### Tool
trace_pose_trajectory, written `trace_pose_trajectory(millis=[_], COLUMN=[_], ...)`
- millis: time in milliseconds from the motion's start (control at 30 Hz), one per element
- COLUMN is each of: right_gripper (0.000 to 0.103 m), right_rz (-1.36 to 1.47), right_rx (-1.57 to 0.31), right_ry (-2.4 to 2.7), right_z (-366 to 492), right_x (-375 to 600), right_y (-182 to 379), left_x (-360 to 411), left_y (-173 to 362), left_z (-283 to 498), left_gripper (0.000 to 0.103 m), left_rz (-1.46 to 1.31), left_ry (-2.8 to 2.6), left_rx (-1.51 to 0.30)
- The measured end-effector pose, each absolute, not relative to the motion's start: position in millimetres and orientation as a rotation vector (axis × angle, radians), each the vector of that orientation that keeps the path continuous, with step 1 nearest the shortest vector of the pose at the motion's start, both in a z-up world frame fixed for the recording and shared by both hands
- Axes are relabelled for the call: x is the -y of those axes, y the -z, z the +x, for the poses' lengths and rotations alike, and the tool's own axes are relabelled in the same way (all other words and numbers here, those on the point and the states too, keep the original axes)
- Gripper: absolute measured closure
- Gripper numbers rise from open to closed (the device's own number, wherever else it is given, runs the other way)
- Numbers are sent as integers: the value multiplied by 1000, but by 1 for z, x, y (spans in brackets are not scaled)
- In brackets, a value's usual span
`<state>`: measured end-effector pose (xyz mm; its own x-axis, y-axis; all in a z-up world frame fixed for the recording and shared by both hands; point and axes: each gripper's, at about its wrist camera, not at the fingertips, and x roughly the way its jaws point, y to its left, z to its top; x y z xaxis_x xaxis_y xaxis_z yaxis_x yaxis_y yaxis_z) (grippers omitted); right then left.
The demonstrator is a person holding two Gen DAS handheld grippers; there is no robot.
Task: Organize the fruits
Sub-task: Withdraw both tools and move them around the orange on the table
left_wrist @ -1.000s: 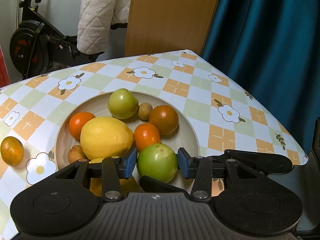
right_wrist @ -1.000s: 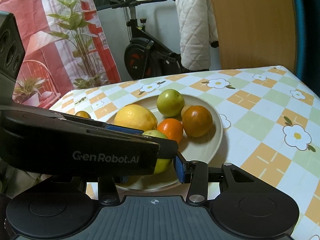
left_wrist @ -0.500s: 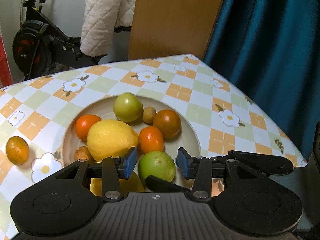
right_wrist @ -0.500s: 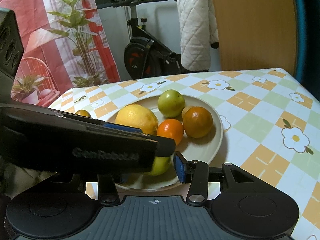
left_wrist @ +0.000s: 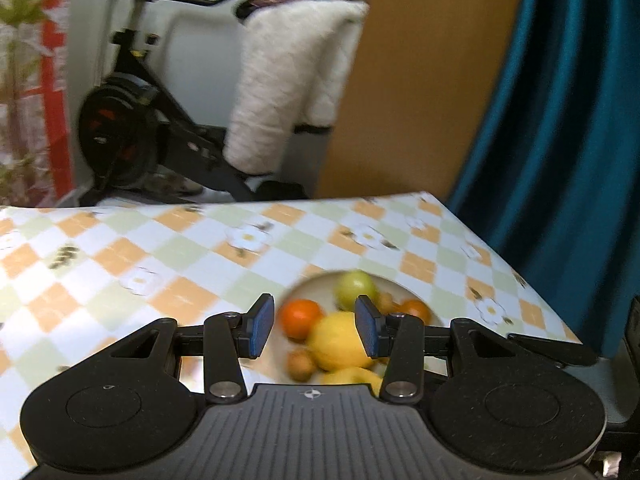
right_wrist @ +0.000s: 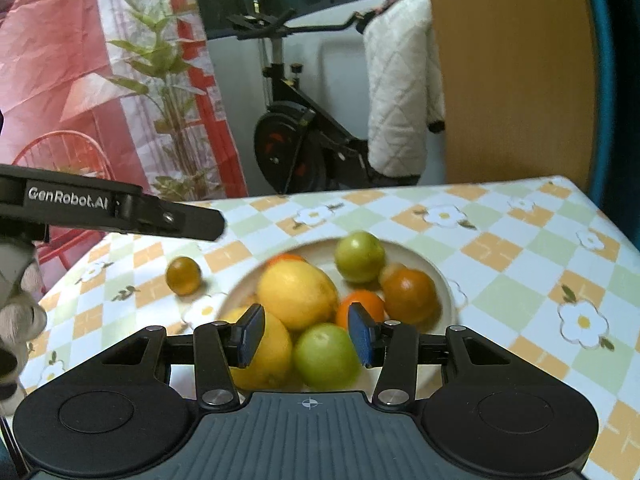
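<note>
A cream plate (right_wrist: 446,280) on the checked tablecloth holds several fruits: a big lemon (right_wrist: 296,294), a near green fruit (right_wrist: 326,356), a far green fruit (right_wrist: 360,256), oranges (right_wrist: 408,290) and a second yellow fruit (right_wrist: 264,354). One small orange (right_wrist: 183,275) lies on the cloth left of the plate. My left gripper (left_wrist: 315,326) is open and empty, raised above the plate (left_wrist: 316,286), its view blurred. It also shows in the right wrist view (right_wrist: 200,224). My right gripper (right_wrist: 306,334) is open and empty, just in front of the plate's near rim.
The table's right edge (left_wrist: 520,280) runs by a teal curtain (left_wrist: 560,120). Behind the table stand an exercise bike (right_wrist: 304,140) with a white quilted cover (right_wrist: 400,100), a wooden panel (right_wrist: 512,72) and a plant (right_wrist: 168,92).
My left gripper let go of the near green fruit in the plate, then lifted and pulled back to the left. The right gripper's view is no longer blocked by it.
</note>
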<state>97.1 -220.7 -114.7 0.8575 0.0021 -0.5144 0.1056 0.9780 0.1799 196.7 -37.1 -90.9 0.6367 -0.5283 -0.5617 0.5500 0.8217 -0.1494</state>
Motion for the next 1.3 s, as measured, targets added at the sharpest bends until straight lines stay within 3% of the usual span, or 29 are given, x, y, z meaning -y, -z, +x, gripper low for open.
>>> trace_pose_trajectory(millis=[500,800,1300], right_gripper=[60,54,56], right_rz=[23,-61,-122], right_rx=[-566,-636,-683], right_ry=[-115,-147,-174], right_z=[176,221,257], right_x=[137,105,86], right_y=[100,126,148], left_x=[-52,-55,-45], left_y=[102,131,163], left_z=[242,267,290], left_gripper=[57,56,55], left_rz=[-62,-121,-174], left_ry=[482,506,544], left_rx=[-643,-711,-783])
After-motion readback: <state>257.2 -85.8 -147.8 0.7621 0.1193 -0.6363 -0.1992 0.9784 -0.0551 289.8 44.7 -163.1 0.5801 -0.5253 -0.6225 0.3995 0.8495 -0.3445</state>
